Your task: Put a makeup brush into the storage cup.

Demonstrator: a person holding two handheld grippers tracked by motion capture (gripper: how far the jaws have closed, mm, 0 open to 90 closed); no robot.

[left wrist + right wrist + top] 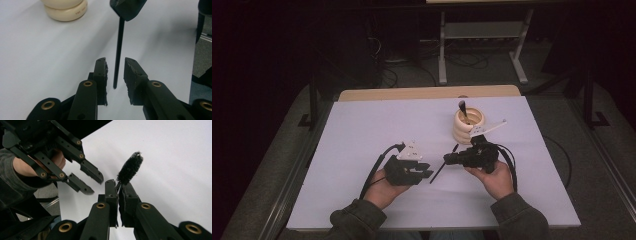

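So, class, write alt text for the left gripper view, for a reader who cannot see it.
A thin black brush handle stands between the left gripper's two parted black jaws, neither pad pressing on it. Its top end is clamped in the right gripper. Behind, at upper left, the base of a cream ringed holder rests on the white table.

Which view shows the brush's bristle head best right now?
The right gripper view: the bristle head stands close and sharp above the right gripper, whose jaws clamp the brush. The left gripper view gives just the thin handle between open jaws. The high view shows the brush as a small dark line.
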